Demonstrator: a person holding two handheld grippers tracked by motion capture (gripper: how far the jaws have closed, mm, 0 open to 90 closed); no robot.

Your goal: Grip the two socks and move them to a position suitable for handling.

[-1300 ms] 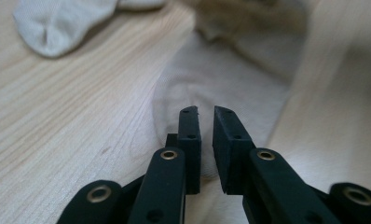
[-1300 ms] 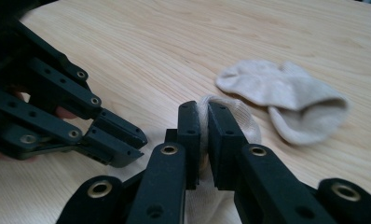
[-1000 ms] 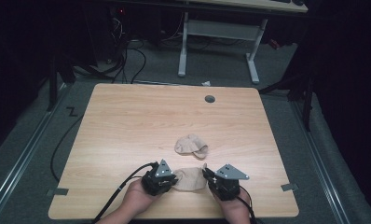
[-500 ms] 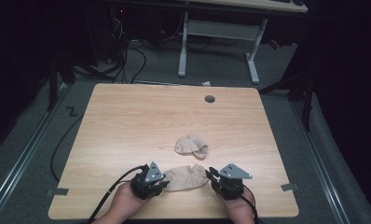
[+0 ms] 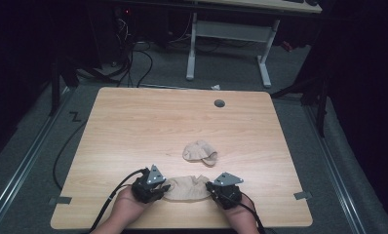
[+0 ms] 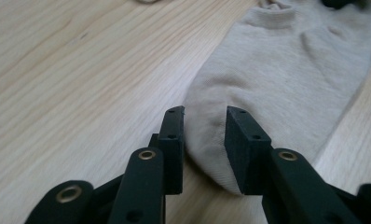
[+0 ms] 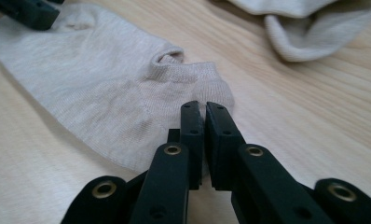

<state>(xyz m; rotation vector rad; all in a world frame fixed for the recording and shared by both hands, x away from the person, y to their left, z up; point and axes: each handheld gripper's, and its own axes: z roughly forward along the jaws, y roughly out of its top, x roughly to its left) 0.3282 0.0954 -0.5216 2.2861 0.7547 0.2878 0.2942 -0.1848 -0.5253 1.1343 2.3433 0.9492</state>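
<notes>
Left gripper (image 5: 165, 187) sits at the toe end of the flat sock (image 5: 186, 188) near the desk's (image 5: 133, 126) front edge. In the left gripper view its jaws stand apart with the toe between them, the pads (image 6: 174, 140) clear of the cloth on one side and barely at it on the other; they have just been opening, so the toe lies loose. Right gripper (image 5: 210, 185) is at the sock's cuff end. In the right gripper view its jaws are nearly together after closing, a thin slit left between the pads (image 7: 191, 140), and the cuff edge sits right at their tips; whether cloth is pinched in the slit is hard to make out.

Both hands (image 5: 126, 209) are cut off by the bottom of the high view. A second sock (image 5: 200, 152) lies crumpled just behind the flat one, apart from it, and runs off the top edge of the right gripper view. No writing or label can be read anywhere.

Compared with a second ago, the flat sock is stretched out longer between the two grippers, which are farther apart; the crumpled sock has not moved.
</notes>
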